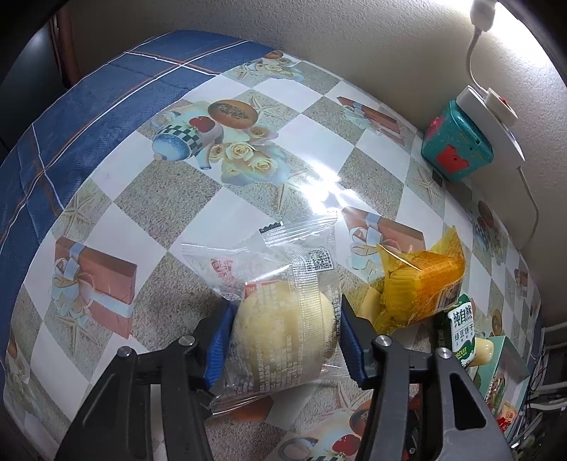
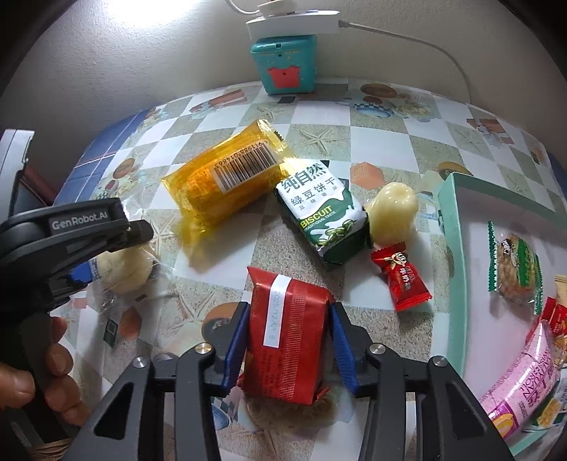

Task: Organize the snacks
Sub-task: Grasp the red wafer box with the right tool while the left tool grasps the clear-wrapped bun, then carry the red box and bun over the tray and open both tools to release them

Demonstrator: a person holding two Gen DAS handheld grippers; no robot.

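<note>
My left gripper (image 1: 285, 326) is shut on a pale round bun in a clear wrapper (image 1: 283, 329), on the tablecloth; the bun also shows in the right wrist view (image 2: 124, 267). My right gripper (image 2: 287, 333) has its blue pads against both sides of a red snack pack (image 2: 287, 329), so it is shut on it. An orange-wrapped pack (image 2: 226, 181), a green biscuit pack (image 2: 322, 209), a pale jelly cup (image 2: 391, 212) and a small red candy (image 2: 402, 280) lie on the table beyond. A teal box (image 2: 457, 248) at the right holds several snacks.
A teal toy cube (image 2: 283, 67) with a white power strip (image 2: 294, 21) on top stands at the wall, cable trailing right. The patterned tablecloth (image 1: 177, 198) meets a blue checked cloth (image 1: 71, 117) at the left. The left gripper body (image 2: 71, 234) sits at the right view's left.
</note>
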